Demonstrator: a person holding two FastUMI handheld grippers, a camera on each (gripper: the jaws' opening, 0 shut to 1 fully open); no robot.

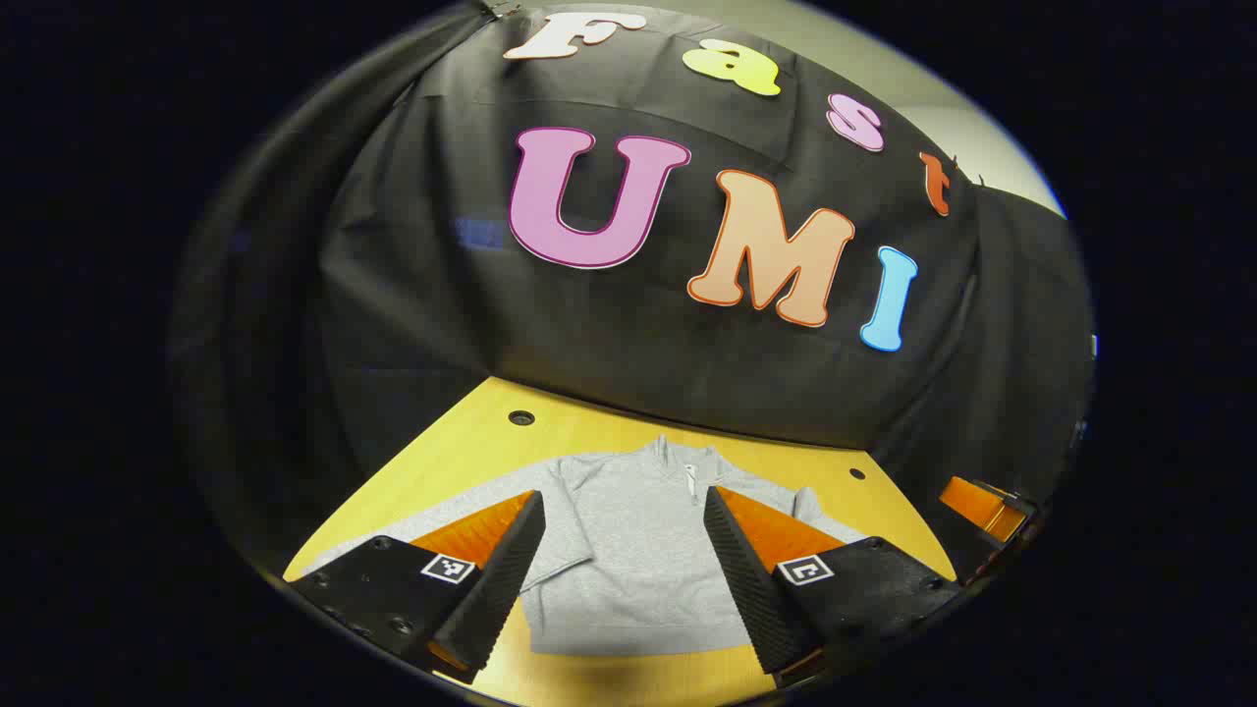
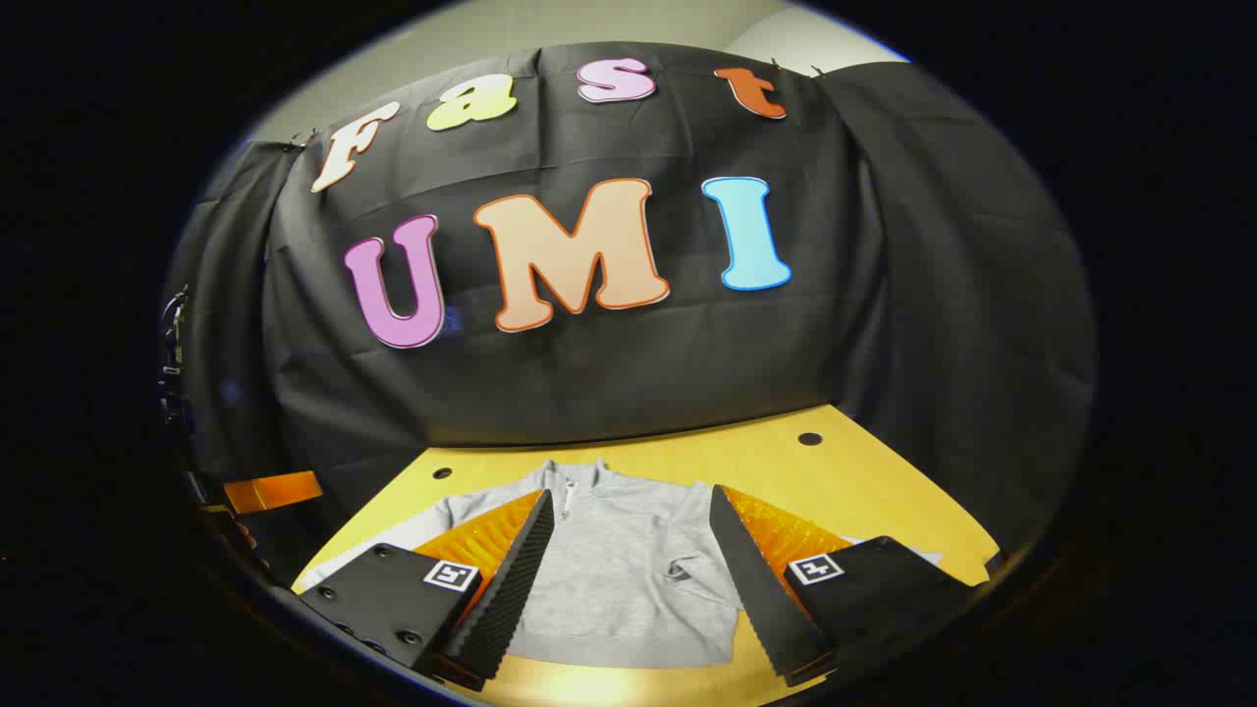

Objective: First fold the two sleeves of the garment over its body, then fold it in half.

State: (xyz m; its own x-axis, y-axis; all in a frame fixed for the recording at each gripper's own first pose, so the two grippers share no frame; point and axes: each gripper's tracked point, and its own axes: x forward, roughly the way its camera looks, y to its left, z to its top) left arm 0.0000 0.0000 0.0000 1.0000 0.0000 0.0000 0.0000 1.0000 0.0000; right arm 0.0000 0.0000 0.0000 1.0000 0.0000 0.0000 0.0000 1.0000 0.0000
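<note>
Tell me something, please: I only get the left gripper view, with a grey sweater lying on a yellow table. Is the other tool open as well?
Observer: Yes. In the right gripper view, the right gripper has its fingers wide apart, holding nothing, with the sweater lying beyond them.
Operator: Is that side folded in yet?
Observer: It seems not. A pale strip, probably the sleeve, sticks out past that gripper's outer finger, away from the body.
Operator: And the bottom corner hidden in my view?
Observer: That hem corner lies flat on the table.
</note>
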